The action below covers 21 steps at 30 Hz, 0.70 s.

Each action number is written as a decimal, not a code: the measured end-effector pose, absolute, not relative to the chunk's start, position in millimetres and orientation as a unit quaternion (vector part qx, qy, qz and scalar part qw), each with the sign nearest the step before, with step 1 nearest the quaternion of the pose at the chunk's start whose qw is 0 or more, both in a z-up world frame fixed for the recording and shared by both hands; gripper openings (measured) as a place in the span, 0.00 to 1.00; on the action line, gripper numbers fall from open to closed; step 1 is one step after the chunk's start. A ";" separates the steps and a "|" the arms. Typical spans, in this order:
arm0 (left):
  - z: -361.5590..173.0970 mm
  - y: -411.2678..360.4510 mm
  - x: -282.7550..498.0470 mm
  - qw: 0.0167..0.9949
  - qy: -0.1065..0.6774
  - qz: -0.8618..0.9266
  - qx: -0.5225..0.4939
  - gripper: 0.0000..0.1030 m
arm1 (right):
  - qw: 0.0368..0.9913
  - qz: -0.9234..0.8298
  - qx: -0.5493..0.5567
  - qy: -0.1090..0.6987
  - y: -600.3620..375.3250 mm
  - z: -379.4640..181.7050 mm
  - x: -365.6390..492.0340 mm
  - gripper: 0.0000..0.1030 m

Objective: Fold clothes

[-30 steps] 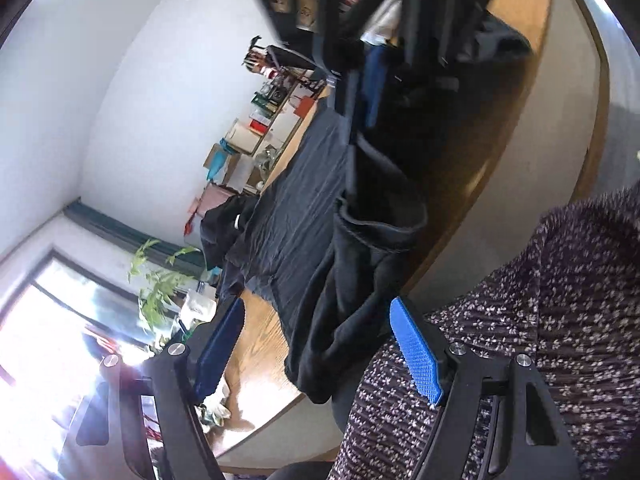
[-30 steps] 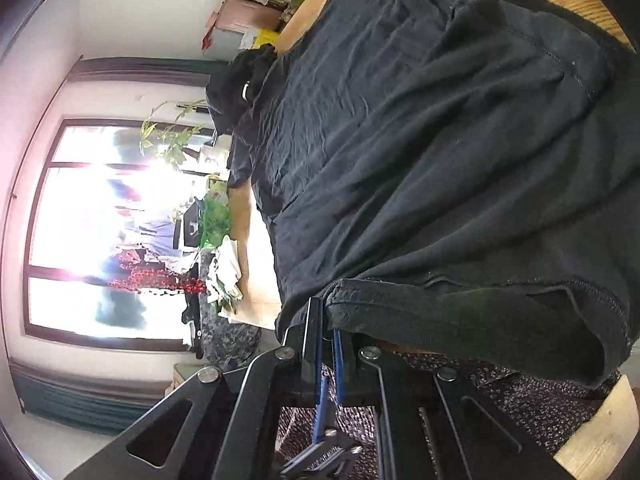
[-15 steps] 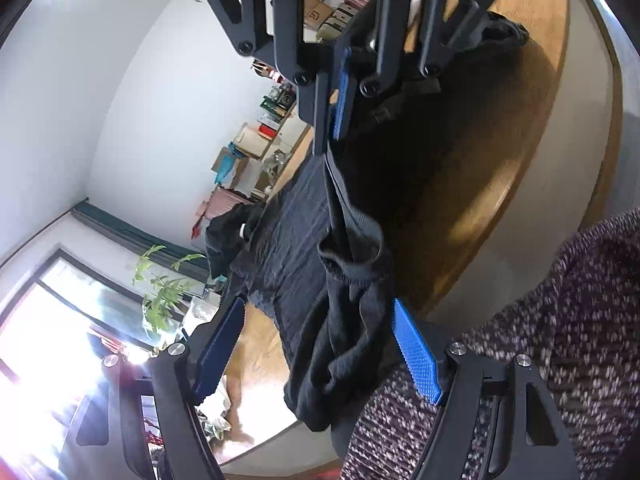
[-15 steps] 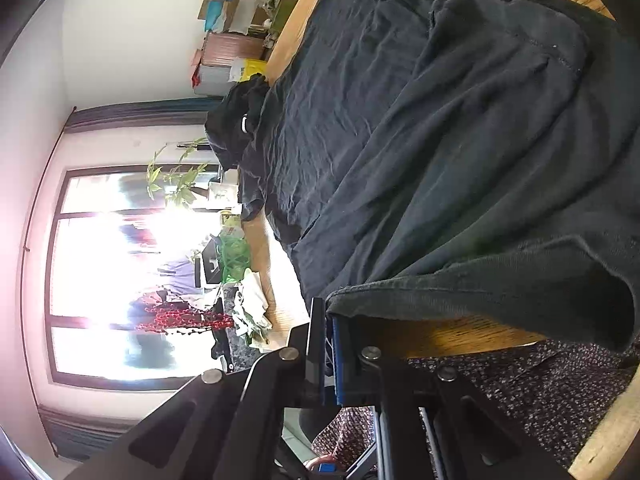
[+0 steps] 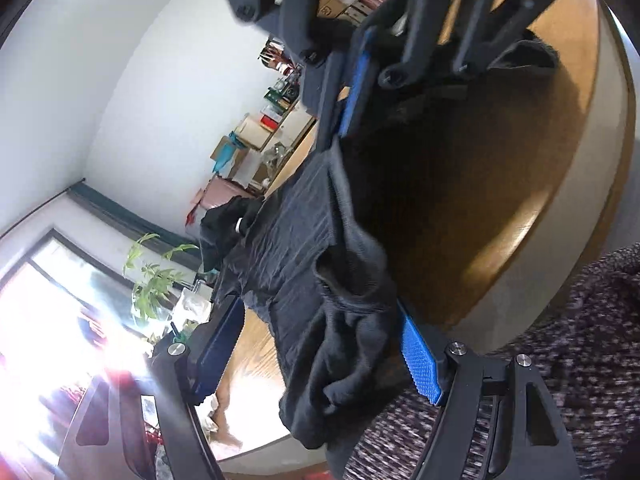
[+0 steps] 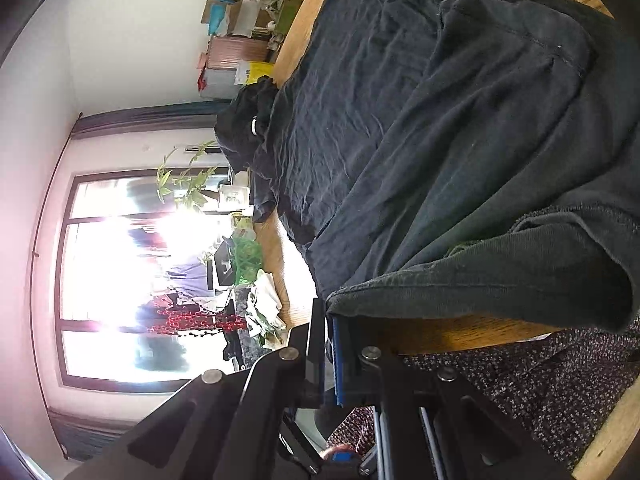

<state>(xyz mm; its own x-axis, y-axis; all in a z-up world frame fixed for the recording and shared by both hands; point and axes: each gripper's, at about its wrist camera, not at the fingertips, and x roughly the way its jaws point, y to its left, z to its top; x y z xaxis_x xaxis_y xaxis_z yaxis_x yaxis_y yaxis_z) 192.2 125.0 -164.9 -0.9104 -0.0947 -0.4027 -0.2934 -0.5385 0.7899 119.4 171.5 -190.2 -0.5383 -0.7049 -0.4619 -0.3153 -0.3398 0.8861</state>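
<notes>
Looks like a lived-in home room: wooden worktop (image 6: 460, 332) spread with dark clothes (image 6: 420, 128), tall sunlit window (image 6: 120, 280) with a curtain rail above, leafy houseplant (image 6: 188, 184) beside it, cardboard boxes (image 6: 236, 16) and clutter stacked along a white wall (image 5: 140, 80)

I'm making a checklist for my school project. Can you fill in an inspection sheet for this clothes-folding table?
Surface: round wooden table, partly bare.
Job's things: black garment spread over the table, one edge lifted off it; smaller black bundle at the far side.
Clutter: crumpled pale wrapping near the table's edge.
Grippers: right gripper shut on the garment's hem; left gripper open, with hanging cloth between its pads, not clamped.
Cables: nothing seen.
Surroundings: bright window, leafy plant, stacked boxes by the white wall.
</notes>
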 end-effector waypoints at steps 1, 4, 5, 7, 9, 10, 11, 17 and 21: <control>-163.6 123.2 187.5 0.056 0.476 0.853 -0.206 0.74 | 0.143 -0.678 0.458 -0.556 171.4 -190.0 119.7 0.05; -164.3 121.8 177.9 0.070 0.475 0.848 -0.222 0.74 | 0.142 -0.678 0.459 -0.557 170.3 -189.3 120.2 0.05; -166.0 122.4 174.9 0.070 0.480 0.845 -0.225 0.74 | 0.142 -0.678 0.460 -0.556 170.2 -188.6 120.3 0.05; -169.2 121.9 169.3 0.068 0.483 0.841 -0.236 0.74 | 0.143 -0.678 0.460 -0.556 170.0 -187.4 120.3 0.05; -171.6 119.8 164.1 0.068 0.478 0.839 -0.250 0.74 | 0.146 -0.678 0.460 -0.555 169.9 -186.4 120.1 0.05; -171.8 118.9 162.0 0.070 0.480 0.839 -0.248 0.74 | 0.146 -0.678 0.460 -0.554 169.6 -185.7 120.2 0.05; -171.5 117.8 160.6 0.070 0.481 0.839 -0.244 0.74 | 0.146 -0.678 0.460 -0.553 169.3 -184.9 120.4 0.05; -172.0 112.9 153.7 0.052 0.496 0.832 -0.243 0.74 | 0.151 -0.681 0.459 -0.550 168.3 -180.8 120.5 0.05; -183.5 116.3 152.8 0.049 0.548 0.807 -0.215 0.74 | 0.154 -0.680 0.460 -0.549 167.2 -181.8 119.3 0.05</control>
